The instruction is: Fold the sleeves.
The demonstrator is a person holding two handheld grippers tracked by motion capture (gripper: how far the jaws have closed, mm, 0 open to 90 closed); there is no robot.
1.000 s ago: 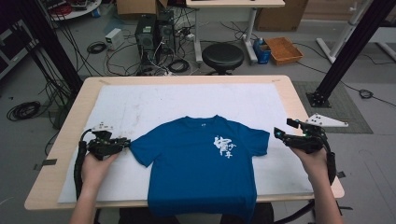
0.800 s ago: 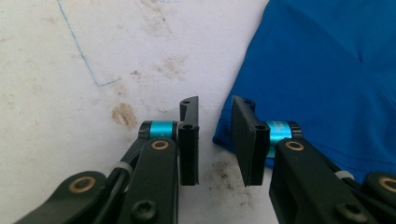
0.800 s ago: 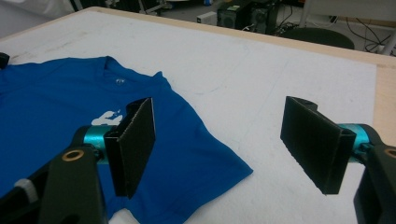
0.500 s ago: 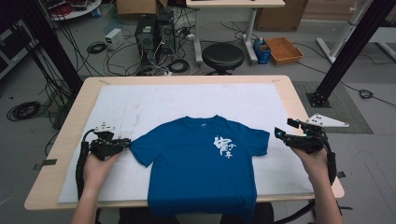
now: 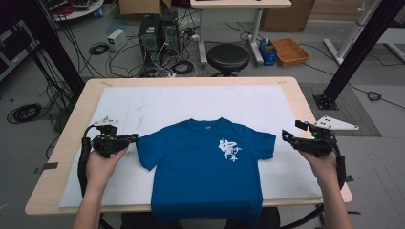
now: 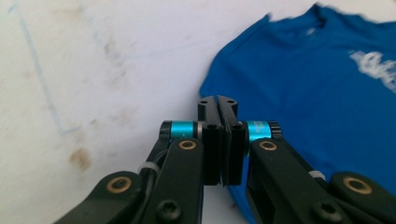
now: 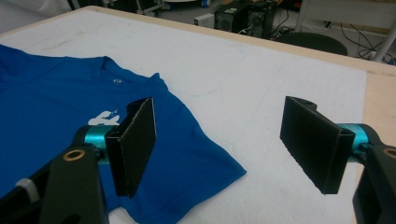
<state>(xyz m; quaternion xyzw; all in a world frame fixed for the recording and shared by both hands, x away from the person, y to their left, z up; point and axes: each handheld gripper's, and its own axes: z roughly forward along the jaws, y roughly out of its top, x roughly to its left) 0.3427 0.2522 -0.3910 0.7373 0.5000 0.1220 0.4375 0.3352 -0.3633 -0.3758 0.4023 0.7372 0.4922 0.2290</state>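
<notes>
there, blue t-shirt (image 5: 205,167) flat on the white mat (image 5: 143,105)

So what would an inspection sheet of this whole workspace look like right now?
Surface: wooden table under a white mat with faint stains.
Job's things: blue T-shirt lying flat, front up, white print on chest, hem over the near edge.
Clutter: nothing seen on the mat.
Grippers: left gripper with fingers just closed together at the sleeve edge, no cloth seen between them; right gripper open beside the other sleeve, apart from it.
Cables: black cable trails from the left gripper; loose cables on the floor.
Surroundings: black stool, computer towers, orange bin.
</notes>
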